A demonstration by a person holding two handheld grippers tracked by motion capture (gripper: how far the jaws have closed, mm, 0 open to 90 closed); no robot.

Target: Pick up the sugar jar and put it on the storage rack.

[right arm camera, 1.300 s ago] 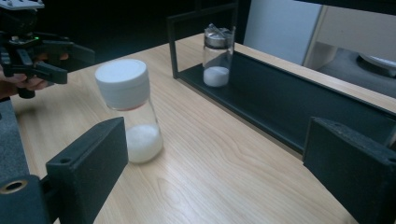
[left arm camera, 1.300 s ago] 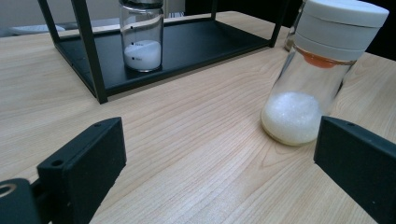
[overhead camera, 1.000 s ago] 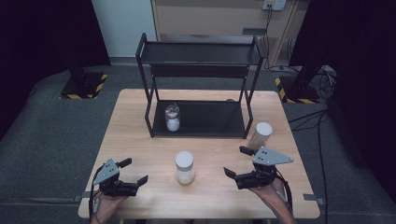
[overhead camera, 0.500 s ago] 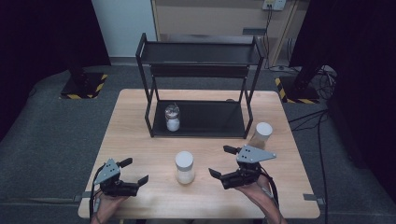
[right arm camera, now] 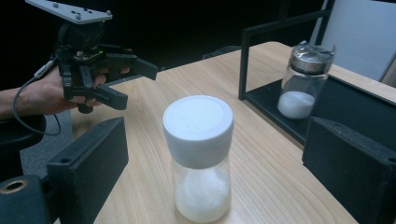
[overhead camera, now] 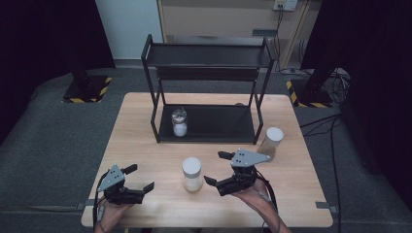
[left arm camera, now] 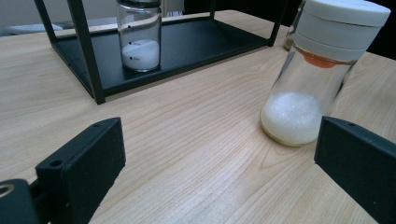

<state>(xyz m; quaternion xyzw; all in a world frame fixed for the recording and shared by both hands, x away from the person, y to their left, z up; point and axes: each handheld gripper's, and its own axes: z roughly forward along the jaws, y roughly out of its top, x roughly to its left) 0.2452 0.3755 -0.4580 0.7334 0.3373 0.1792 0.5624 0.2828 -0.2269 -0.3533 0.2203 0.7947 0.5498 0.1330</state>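
The white-capped jar (overhead camera: 192, 174) stands upright on the desk (overhead camera: 145, 141), in front of the black rack (overhead camera: 209, 92) and apart from it. The right gripper (overhead camera: 217, 167) sits just right of the jar, jaws wide apart, not touching it. The left gripper (overhead camera: 141, 177) rests left of the jar, jaws also apart. A second jar (overhead camera: 179, 122) stands on the rack's bottom shelf; a third jar (overhead camera: 271, 142) stands right of the rack. No writing on any jar can be read

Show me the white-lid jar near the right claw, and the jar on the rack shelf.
white-lid jar (right arm camera: 198, 122), right gripper view, on its lid.
jar on the rack shelf (overhead camera: 179, 124), high view, on its glass body.
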